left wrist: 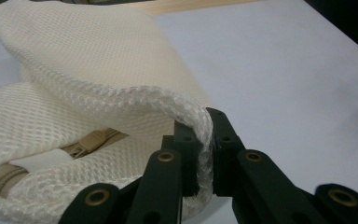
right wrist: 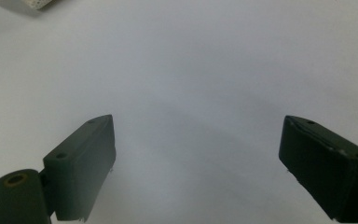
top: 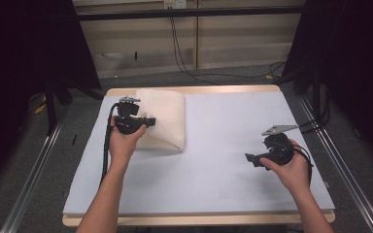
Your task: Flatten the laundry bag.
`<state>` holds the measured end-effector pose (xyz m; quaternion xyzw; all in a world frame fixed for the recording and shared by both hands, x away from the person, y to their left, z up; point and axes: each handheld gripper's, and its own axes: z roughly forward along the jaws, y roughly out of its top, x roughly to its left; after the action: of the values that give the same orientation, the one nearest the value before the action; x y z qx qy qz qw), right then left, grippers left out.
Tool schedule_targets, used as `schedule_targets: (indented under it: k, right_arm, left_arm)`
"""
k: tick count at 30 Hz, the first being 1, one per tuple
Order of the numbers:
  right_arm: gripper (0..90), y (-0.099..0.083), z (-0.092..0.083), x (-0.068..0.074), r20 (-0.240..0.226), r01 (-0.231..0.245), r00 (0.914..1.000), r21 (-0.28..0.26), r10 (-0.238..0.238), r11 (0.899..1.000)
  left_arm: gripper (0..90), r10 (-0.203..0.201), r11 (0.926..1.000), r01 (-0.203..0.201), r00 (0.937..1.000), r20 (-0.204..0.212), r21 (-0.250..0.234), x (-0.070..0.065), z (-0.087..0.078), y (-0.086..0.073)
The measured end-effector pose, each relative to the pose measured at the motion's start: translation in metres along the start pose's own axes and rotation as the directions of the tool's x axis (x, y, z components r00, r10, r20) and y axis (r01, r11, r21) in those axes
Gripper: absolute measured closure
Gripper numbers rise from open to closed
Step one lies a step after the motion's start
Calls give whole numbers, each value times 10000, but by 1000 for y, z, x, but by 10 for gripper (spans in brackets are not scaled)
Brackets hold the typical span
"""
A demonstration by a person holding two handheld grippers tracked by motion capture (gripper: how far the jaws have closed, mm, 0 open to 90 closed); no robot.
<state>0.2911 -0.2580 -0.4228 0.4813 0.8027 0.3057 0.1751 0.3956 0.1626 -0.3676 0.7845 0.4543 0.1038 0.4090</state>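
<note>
Cream mesh bag [top: 162, 119] lies on the far left part of the table [top: 223, 160], near the far edge. Fabric is an open honeycomb weave; one side is lifted and folded over the rest, forming a curved flap. In the left gripper view a beige zipper [left wrist: 86, 143] runs along the lower layer of the mesh bag [left wrist: 88, 88], with a small white label [left wrist: 42, 161] beside it.

Left hand-held gripper [top: 143, 121]: jaws pressed together on the raised edge of the bag, pinching the mesh rim between the black pads; in the left gripper view the netting bunches in the narrow slit of the left hand-held gripper [left wrist: 206, 154]. The person's left hand [top: 122, 141] grips its body; a black cable [top: 108, 145] trails back along the forearm.

Right hand-held gripper [top: 252, 159]: well apart from the bag, on the right side of the table, held by the right hand [top: 291, 170]. Jaws spread wide, nothing between them; the right gripper view has the right hand-held gripper [right wrist: 196, 163] over bare pale grey table covering [right wrist: 191, 70]. Grey three-cornered plate [top: 279, 129] sits on top of it
</note>
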Motion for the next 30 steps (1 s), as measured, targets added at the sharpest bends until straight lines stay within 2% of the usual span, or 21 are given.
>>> schedule_targets:
  k: [3,4,6,7,9,12,16,17,18,22,24,26,30]
  right_arm:
    - [105,1,1,1,-3,-11,10000,-31,11,10000]
    - [105,1,1,1,-23,25,10000,-1,-25,10000]
    - [105,1,1,2,-79,53,10000,13,-53,10000]
    - [105,1,1,2,-53,83,10000,41,-83,10000]
    - [105,1,1,3,-34,77,10000,21,-77,10000]
    - [105,1,1,3,-99,123,9999,6,-123,9999]
    - [105,1,2,4,-122,152,9998,-14,-152,9999]
    - [105,1,1,4,-115,144,9998,-15,-144,9999]
    - [105,1,1,4,-115,144,9998,-15,-144,9999]
    - [107,0,2,4,-100,163,9998,-38,-164,9999]
    - [107,1,2,4,-100,120,9999,-12,-120,9999]
    - [107,1,2,4,-131,226,9997,-90,-228,9997]
    - [112,1,2,4,-143,240,9996,-90,-241,9997]
  left_arm:
    - [843,328,9995,-328,9993,186,-13,-12,4,8]
    - [843,328,9995,-328,9993,186,-13,-12,4,8]
    - [843,504,9987,-503,9982,313,-51,-22,8,14]
    - [842,467,9989,-465,9983,337,-70,-25,10,15]
    - [842,583,9983,-582,9977,335,-36,-28,12,16]
    - [842,760,9971,-759,9955,563,-42,-41,19,20]
    - [840,792,9969,-788,9947,657,-79,-50,24,22]
    - [841,690,9975,-678,9947,769,-174,-58,28,23]
    - [841,690,9975,-678,9947,769,-174,-58,28,23]
    - [841,1032,9946,-1031,9894,1017,-68,-69,35,24]
    - [841,1072,9942,-1068,9887,1051,-93,-72,36,24]
    - [841,1079,9942,-1070,9867,1214,-139,-80,41,23]
    - [839,1325,9911,-1334,9818,1363,-24,-86,49,23]
